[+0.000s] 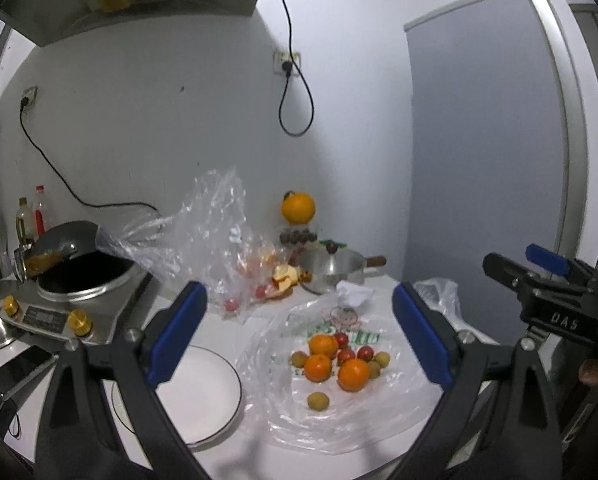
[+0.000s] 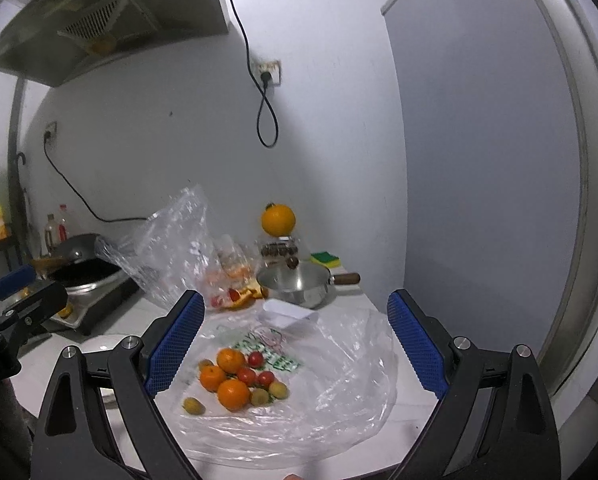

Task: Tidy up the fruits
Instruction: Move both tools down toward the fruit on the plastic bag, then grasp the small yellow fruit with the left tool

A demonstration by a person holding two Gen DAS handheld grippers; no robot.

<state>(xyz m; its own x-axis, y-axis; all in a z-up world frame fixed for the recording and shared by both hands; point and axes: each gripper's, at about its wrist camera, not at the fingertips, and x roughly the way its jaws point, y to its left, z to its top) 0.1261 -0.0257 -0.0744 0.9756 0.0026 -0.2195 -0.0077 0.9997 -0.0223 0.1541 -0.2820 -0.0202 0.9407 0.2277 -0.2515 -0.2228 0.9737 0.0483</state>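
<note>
Task unstarted: left claw and right claw both gape wide, empty. Tangerines, cherry tomatoes lie on plastic bag; white plate, at 9 o'clock, bare.

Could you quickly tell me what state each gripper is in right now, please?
Left gripper: open, holding nothing, above the fruits.
Right gripper: open, holding nothing.
</note>
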